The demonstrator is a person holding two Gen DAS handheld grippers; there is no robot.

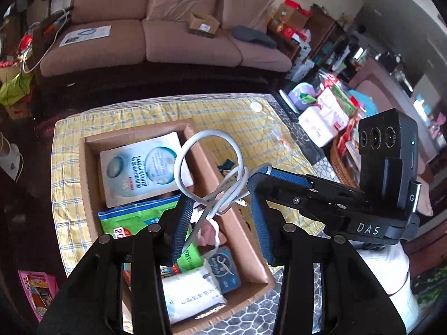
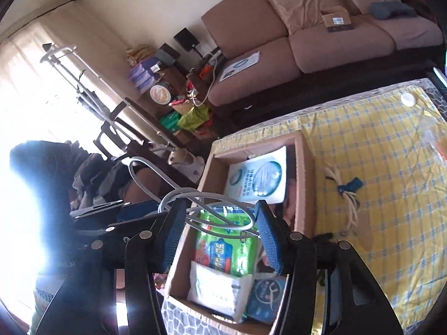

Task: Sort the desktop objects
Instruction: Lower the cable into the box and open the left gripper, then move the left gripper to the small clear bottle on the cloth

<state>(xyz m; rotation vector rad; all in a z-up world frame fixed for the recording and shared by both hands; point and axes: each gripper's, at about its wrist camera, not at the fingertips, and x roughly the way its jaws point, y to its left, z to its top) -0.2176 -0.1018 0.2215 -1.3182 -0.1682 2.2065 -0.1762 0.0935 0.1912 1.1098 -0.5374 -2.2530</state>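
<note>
Left tool [image 1: 220, 223]: fingers wide apart, white cable [image 1: 212, 173] looped between them, draped against one pad; firm grip not evident. Right tool [image 2: 220, 226]: also wide, same cable crossing its gap. Whether either tool bears the cable's weight: cannot tell. Both poised above cardboard box [image 1: 240, 240] on worktop [image 1: 251, 122], likely for drop-in. Cable: white, loosely coiled, tangled loops. Box already holds packets. Second tied cord [image 2: 346, 192] lies on yellow cloth, beside box.

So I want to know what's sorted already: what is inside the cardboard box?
Inside the cardboard box: a face mask packet, a green packet, a white pack and a blue packet. Anything beneath them is covered.
</note>
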